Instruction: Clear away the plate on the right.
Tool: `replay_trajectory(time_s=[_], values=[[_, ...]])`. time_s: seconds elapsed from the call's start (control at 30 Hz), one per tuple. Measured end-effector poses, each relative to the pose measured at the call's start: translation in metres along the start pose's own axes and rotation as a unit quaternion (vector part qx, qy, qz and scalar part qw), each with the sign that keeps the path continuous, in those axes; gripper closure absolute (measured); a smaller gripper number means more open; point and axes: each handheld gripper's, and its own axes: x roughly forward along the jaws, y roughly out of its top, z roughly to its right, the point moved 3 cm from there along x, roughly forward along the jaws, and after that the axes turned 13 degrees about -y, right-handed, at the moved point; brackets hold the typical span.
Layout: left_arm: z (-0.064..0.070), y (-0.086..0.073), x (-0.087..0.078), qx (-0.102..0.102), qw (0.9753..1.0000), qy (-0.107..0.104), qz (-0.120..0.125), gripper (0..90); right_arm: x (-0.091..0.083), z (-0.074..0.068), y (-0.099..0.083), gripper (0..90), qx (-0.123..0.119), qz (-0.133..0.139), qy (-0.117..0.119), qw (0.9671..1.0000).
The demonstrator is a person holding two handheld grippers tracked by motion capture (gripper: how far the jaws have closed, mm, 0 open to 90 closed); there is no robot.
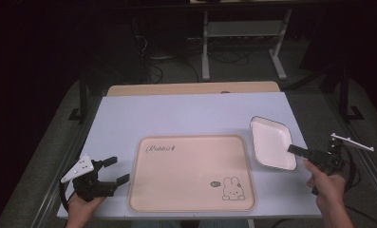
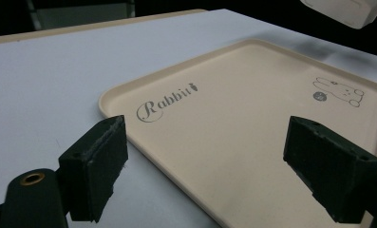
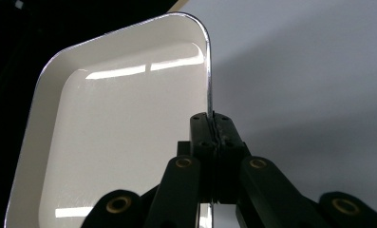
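A cream tray (image 1: 191, 190) with a rabbit drawing and "Rabbit" lettering lies flat at the table's front middle; it also spreads across the left gripper view (image 2: 252, 142). A small white dish (image 1: 270, 140) with a dark rim is held to the tray's right, and my right gripper (image 1: 297, 150) is shut on its near right rim. In the right gripper view the jaws pinch the dish rim (image 3: 208, 85), with the dish tilted above the table. My left gripper (image 1: 114, 170) stands open at the tray's left edge, its fingers (image 2: 98, 164) apart with nothing between them.
A pale blue-white table top (image 1: 176, 114) carries the tray, with a wooden strip (image 1: 191, 88) along its far edge. Dark floor, cables and a metal stand lie beyond. Bare table surface lies behind the tray and at its left.
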Motion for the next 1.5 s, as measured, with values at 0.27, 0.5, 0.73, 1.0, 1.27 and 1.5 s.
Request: replay_trajectory(time_s=[0.27, 0.5, 0.73, 1.0, 1.27, 1.5], values=[[0.000, 0.000, 0.001, 0.000, 1.0000, 0.000, 0.002, 14.5, -0.015, -0.028, -0.010, 88.4, -0.018, 0.003, 0.011, 0.9998], [0.000, -0.001, 0.002, -0.001, 1.0000, -0.001, -0.003, 14.5, -0.034, -0.058, -0.011, 88.3, -0.043, 0.015, 0.035, 0.9983], [0.001, 0.000, 0.003, 0.002, 1.0000, -0.002, -0.003, 14.5, -0.034, -0.093, -0.014, 88.4, -0.060, 0.015, 0.062, 0.9962], [-0.001, 0.000, 0.001, 0.001, 1.0000, 0.000, 0.000, 14.5, -0.019, -0.127, -0.024, 88.4, -0.079, 0.009, 0.086, 0.9932], [0.000, 0.000, 0.001, 0.000, 1.0000, 0.000, 0.003, 14.5, 0.007, -0.144, -0.039, 88.3, -0.083, -0.006, 0.095, 0.9920], [0.000, 0.000, 0.001, 0.001, 1.0000, 0.000, 0.001, 14.5, 0.022, -0.149, -0.048, 88.3, -0.079, -0.012, 0.097, 0.9921]])
